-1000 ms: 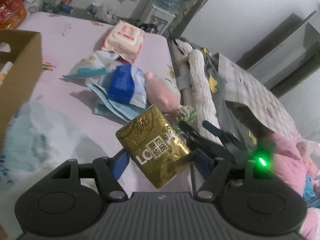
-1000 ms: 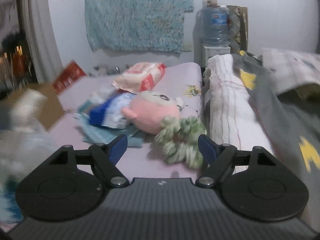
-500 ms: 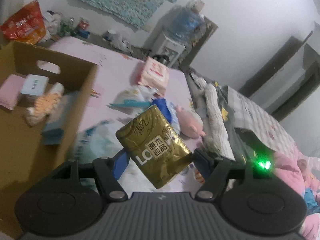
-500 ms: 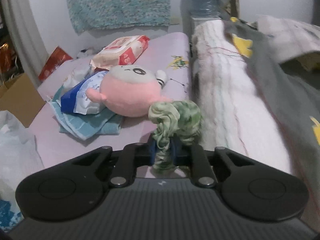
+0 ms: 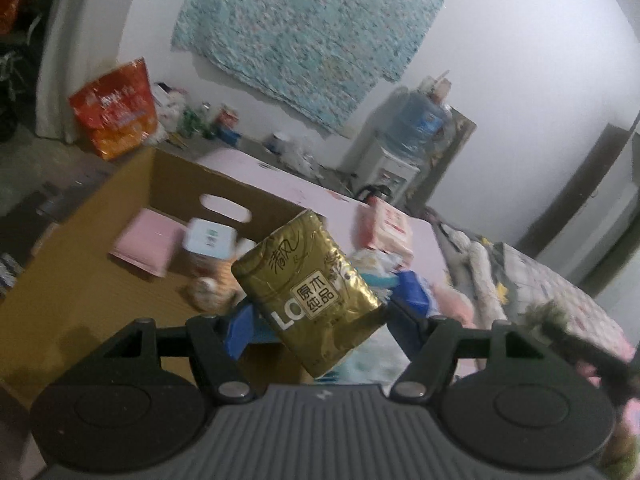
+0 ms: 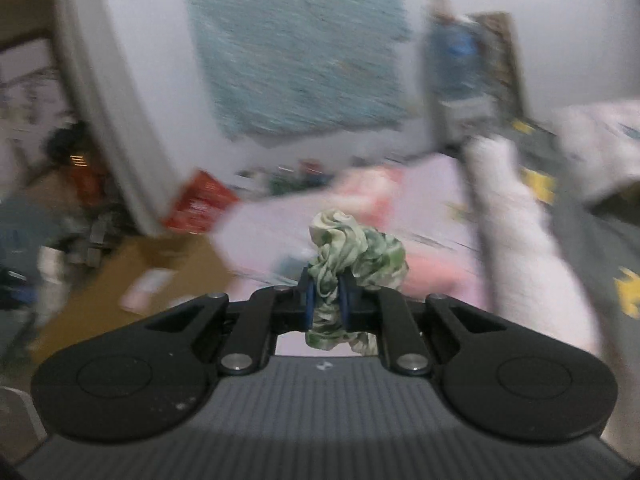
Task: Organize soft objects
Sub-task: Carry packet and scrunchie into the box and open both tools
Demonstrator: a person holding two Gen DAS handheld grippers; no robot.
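My left gripper (image 5: 316, 324) is shut on a gold tissue pack (image 5: 308, 292), held in the air in front of an open cardboard box (image 5: 92, 256). Inside the box lie a pink flat item (image 5: 144, 246), a white and blue pack (image 5: 208, 240) and a small plush (image 5: 208, 294). My right gripper (image 6: 326, 300) is shut on a green and white scrunchie (image 6: 356, 256), lifted above the pink bed (image 6: 440, 188). In the left wrist view the right gripper shows blurred at the right edge with the scrunchie (image 5: 546, 314). A pink plush (image 5: 452, 300) lies on the bed behind the tissue pack.
A red and white wipes pack (image 5: 386, 228), a blue pack (image 5: 414, 294) and crumpled bags lie on the bed. Rolled bedding (image 6: 516, 232) runs along the right side. A water dispenser (image 5: 412, 140) and a red bag (image 5: 114, 108) stand by the far wall. The right wrist view is motion-blurred.
My left gripper swung left with the tissue pack until the box filled the view. My right gripper closed on the scrunchie and lifted it off the bed.
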